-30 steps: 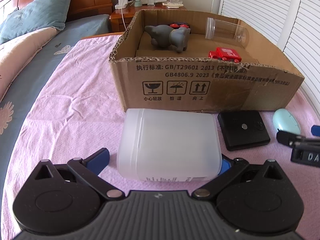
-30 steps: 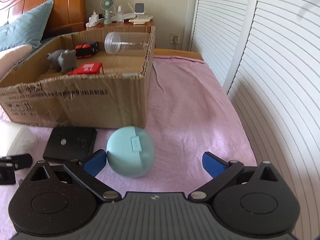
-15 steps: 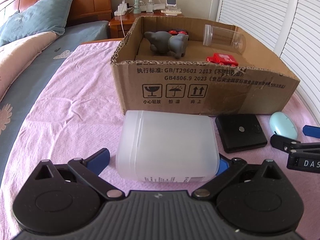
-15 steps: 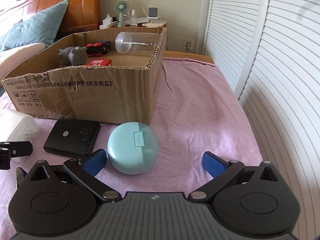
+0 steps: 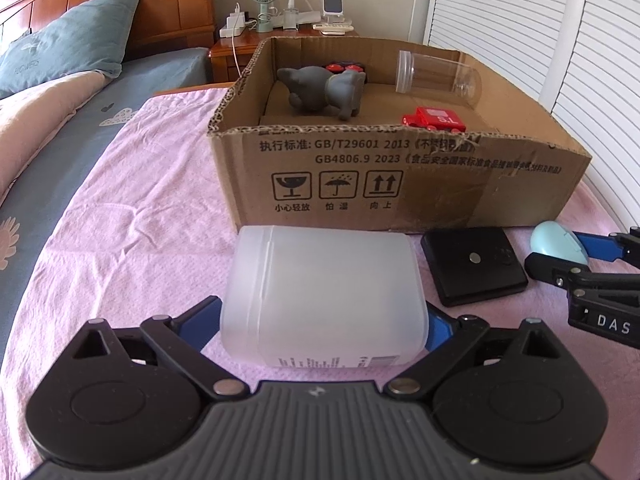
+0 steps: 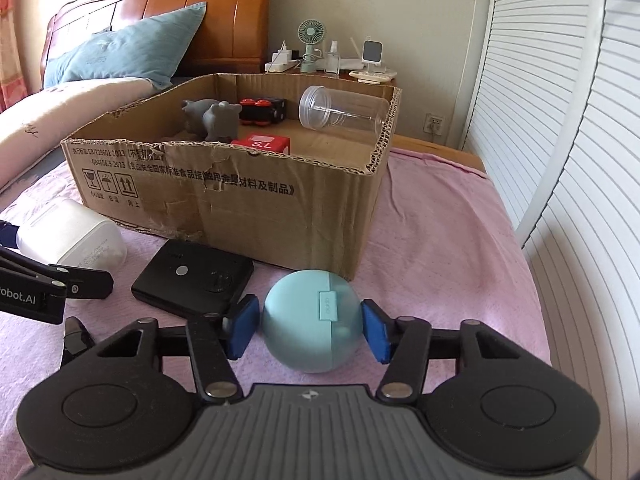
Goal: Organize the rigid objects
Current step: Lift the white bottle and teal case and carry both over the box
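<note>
The cardboard box (image 5: 400, 184) sits on the bed's pink sheet (image 5: 132, 216), and toys already lie inside it, so it is where things go. The white plastic jar (image 5: 324, 300) lies on its side just in front of the box. My left gripper (image 5: 324, 320) has its jaws wide, one on each side of the jar, same as a second ago. The little blue round case (image 6: 310, 320) lies by the box corner. My right gripper (image 6: 306, 330) was wide open before; now its jaws press the case.
</note>
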